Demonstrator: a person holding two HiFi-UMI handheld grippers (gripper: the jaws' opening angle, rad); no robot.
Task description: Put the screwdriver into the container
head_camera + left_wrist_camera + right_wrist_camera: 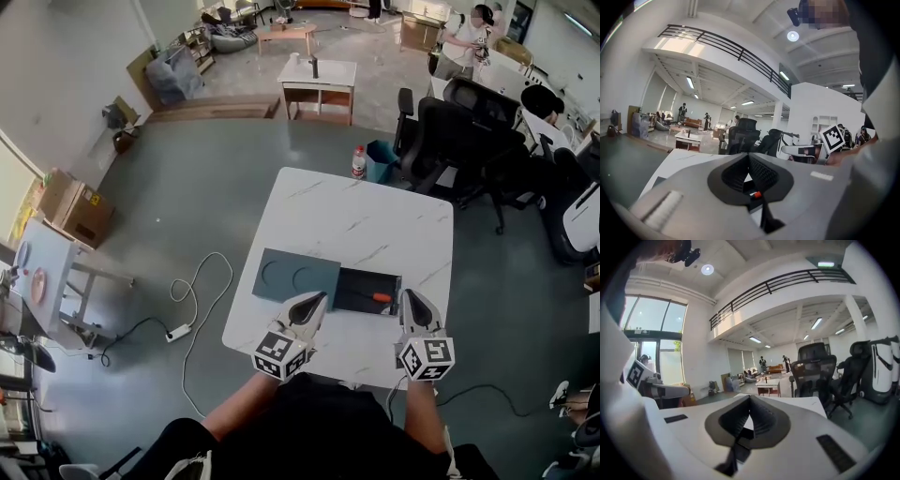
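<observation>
On the white marble table [356, 225] lies a dark grey container [281, 279] with two round recesses, and a black tray section [356, 286] adjoins its right side. A screwdriver with an orange handle [380, 298] rests in the black section. My left gripper [317, 300] is at the container's near edge, jaws together and holding nothing. My right gripper [412, 298] is just right of the screwdriver, shut and empty. In the left gripper view the left gripper [749, 157] is closed, and the orange handle [757, 194] peeks through below it. The right gripper [750, 399] shows closed in its own view.
Black office chairs [455, 141] stand beyond the table's far right corner, with a bottle [358, 161] and a blue bin [380, 159] on the floor. A power strip and cable [178, 331] lie at the left. Cardboard boxes [75, 211] sit further left. A person [464, 47] stands at the back.
</observation>
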